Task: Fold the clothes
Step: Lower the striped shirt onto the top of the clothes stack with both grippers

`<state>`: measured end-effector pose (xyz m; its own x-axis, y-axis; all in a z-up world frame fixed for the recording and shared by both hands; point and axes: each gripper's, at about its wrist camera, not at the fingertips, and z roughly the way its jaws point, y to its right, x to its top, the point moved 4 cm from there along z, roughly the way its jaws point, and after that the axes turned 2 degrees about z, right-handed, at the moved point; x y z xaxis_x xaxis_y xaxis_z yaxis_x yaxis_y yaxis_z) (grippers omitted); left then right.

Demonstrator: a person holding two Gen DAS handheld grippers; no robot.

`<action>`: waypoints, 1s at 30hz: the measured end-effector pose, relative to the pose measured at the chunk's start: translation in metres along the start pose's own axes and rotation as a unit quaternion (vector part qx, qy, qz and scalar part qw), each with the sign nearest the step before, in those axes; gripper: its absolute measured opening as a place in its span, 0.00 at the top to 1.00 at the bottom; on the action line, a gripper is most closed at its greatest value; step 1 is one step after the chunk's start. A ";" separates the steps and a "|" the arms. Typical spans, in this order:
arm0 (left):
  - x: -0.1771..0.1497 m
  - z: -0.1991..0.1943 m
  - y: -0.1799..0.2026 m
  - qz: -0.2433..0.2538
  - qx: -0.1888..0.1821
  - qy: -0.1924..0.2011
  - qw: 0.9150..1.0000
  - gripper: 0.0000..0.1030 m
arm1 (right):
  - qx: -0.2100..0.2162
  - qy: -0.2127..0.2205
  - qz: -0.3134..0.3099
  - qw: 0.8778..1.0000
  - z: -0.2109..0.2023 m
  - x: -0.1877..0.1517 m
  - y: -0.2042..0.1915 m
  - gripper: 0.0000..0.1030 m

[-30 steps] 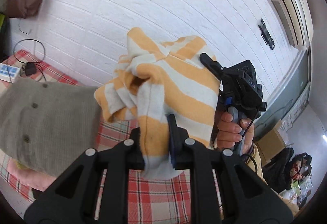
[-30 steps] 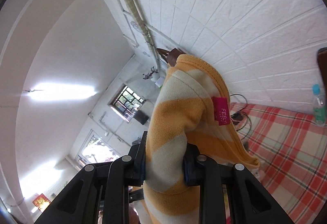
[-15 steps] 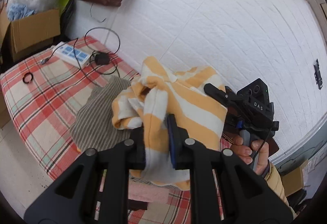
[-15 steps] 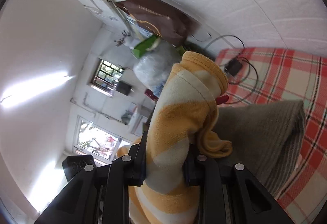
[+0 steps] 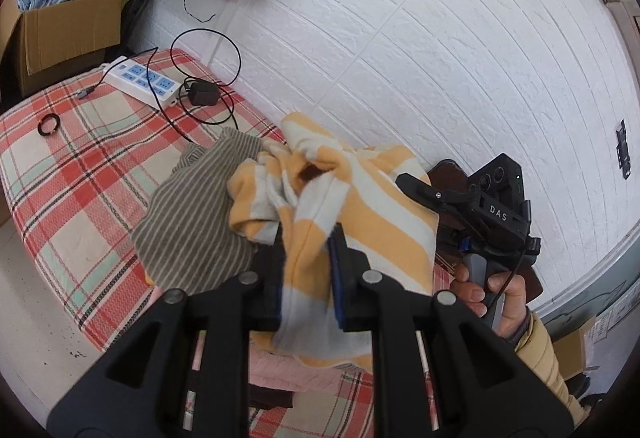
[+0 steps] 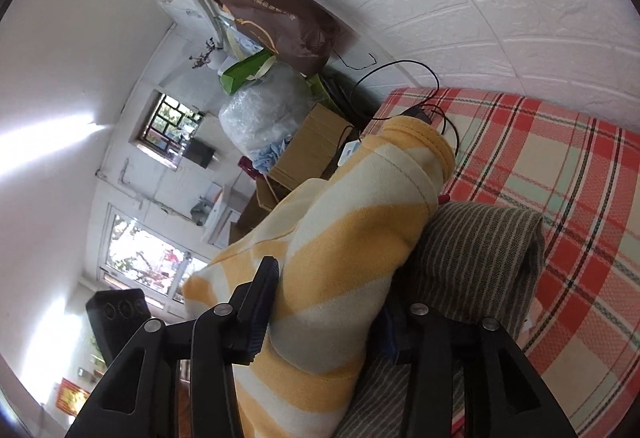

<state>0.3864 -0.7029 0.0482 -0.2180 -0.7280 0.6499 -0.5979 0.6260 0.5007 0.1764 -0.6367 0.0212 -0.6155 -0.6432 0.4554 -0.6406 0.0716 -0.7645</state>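
Both the left tongs (image 5: 308, 270) and the right tongs (image 6: 328, 314) grip the bunched striped shirt (image 5: 360, 214) above the grey garment (image 5: 192, 222) on the bed (image 5: 60, 166), apparently mid-pickup; next, spread it flat for folding.

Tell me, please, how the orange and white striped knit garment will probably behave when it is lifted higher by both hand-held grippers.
The orange and white striped knit garment is bunched and drooping, so probably floppy. It seems light and likely sags between both grips.
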 end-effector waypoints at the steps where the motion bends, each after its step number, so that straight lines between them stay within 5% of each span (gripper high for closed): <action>1: -0.001 -0.002 0.002 0.006 0.007 0.006 1.000 0.77 | -0.013 0.003 -0.014 1.000 -0.003 -0.001 -0.003 0.50; 14: -0.018 -0.037 0.032 0.074 0.098 0.076 0.990 0.49 | -0.086 0.026 -0.148 0.985 -0.044 -0.026 -0.042 0.41; 22: -0.018 -0.050 0.045 0.097 0.125 0.099 0.982 0.49 | -0.098 0.019 -0.155 0.983 -0.042 -0.038 -0.040 0.40; 30: -0.017 -0.037 0.036 0.093 0.125 0.083 0.984 0.49 | -0.081 -0.021 -0.162 0.983 -0.026 -0.055 -0.038 0.40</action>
<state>0.3972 -0.6579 0.0762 -0.2255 -0.5384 0.8119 -0.7347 0.6413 0.2212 0.2228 -0.5843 0.0365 -0.3490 -0.6831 0.6416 -0.8672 -0.0241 -0.4974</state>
